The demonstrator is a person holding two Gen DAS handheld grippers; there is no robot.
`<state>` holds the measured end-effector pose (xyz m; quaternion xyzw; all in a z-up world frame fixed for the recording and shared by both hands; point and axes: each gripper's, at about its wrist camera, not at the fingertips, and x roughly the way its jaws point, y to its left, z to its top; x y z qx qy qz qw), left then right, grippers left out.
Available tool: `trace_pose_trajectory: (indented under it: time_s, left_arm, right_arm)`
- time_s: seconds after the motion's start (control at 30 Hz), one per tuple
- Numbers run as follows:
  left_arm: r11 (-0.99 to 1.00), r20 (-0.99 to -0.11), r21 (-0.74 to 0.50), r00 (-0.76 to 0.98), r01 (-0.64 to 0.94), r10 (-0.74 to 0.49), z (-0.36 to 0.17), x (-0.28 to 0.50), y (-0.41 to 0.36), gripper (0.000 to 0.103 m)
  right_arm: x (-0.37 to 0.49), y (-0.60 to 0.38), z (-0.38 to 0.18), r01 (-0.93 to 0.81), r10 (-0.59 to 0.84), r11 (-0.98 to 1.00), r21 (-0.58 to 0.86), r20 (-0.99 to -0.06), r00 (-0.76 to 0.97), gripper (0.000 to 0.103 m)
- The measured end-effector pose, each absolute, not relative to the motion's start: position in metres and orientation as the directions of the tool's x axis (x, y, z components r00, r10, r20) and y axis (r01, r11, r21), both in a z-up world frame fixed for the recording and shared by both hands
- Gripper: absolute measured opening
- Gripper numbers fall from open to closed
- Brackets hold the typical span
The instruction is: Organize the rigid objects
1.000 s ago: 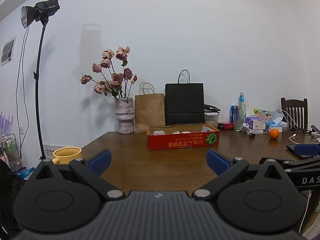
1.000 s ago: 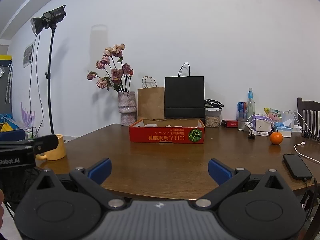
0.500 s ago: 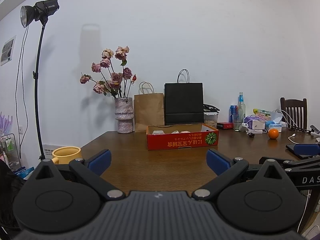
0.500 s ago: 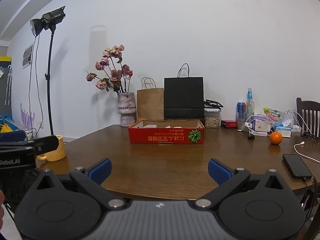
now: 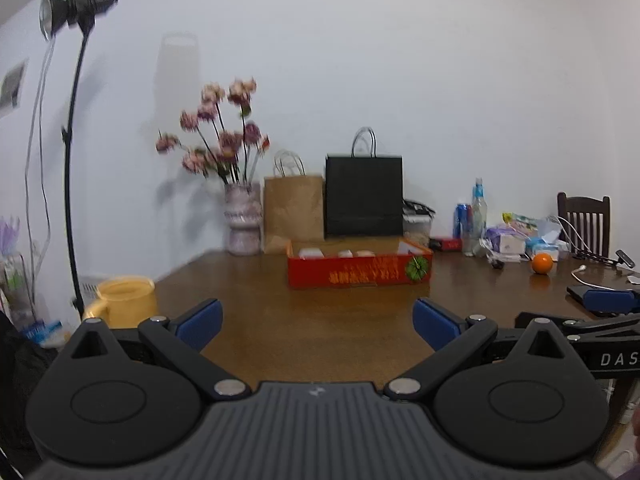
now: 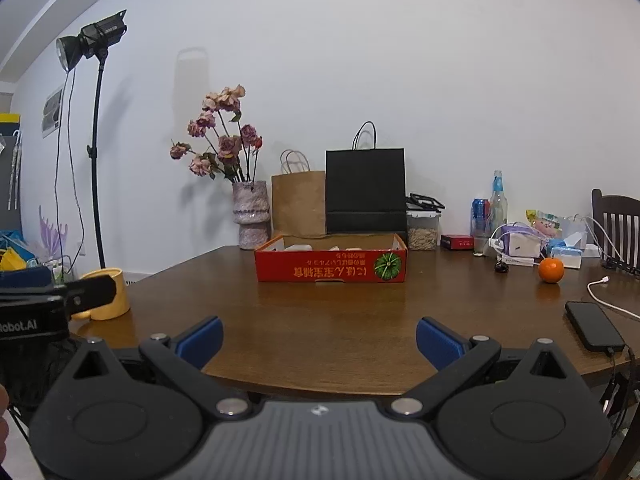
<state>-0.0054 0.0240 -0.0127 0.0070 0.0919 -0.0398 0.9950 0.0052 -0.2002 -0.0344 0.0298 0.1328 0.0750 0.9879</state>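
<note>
A low red cardboard box (image 5: 359, 272) (image 6: 331, 265) holding small white items sits mid-table on the brown wooden table (image 5: 320, 320) (image 6: 320, 320). A yellow mug (image 5: 126, 298) (image 6: 107, 294) stands at the table's left edge. An orange (image 5: 542, 263) (image 6: 551, 270) lies at the right. My left gripper (image 5: 317, 322) is open and empty, near the table's front edge. My right gripper (image 6: 319, 338) is open and empty, also at the front edge. Each gripper's side shows in the other's view.
A vase of flowers (image 6: 251, 216), a brown paper bag (image 6: 299, 204) and a black bag (image 6: 366, 192) stand at the back. Bottles, a can and clutter (image 6: 516, 236) are back right. A phone (image 6: 594, 325) with cable lies at the right. A light stand (image 6: 95, 140) is left.
The left wrist view has shifted slightly and is blurred by motion. The right gripper has edged a little closer to the table. Both stay open.
</note>
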Motion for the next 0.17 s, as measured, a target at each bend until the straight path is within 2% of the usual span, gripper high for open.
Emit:
trace_pose_trajectory:
  time_s: [0.07, 0.17]
  left_arm:
    - [0.996, -0.229, -0.012, 0.969, 0.094, -0.094, -0.019, 0.001, 0.025, 0.103]
    - [0.994, -0.252, -0.010, 0.962, 0.108, -0.108, -0.028, 0.010, 0.024, 0.103]
  right_arm:
    - [0.009, -0.201, -0.039, -0.140, 0.158, 0.986, 0.086, -0.275, 0.948, 0.103]
    - [0.014, -0.201, -0.044, -0.134, 0.155, 0.987, 0.091, -0.288, 0.945, 0.103]
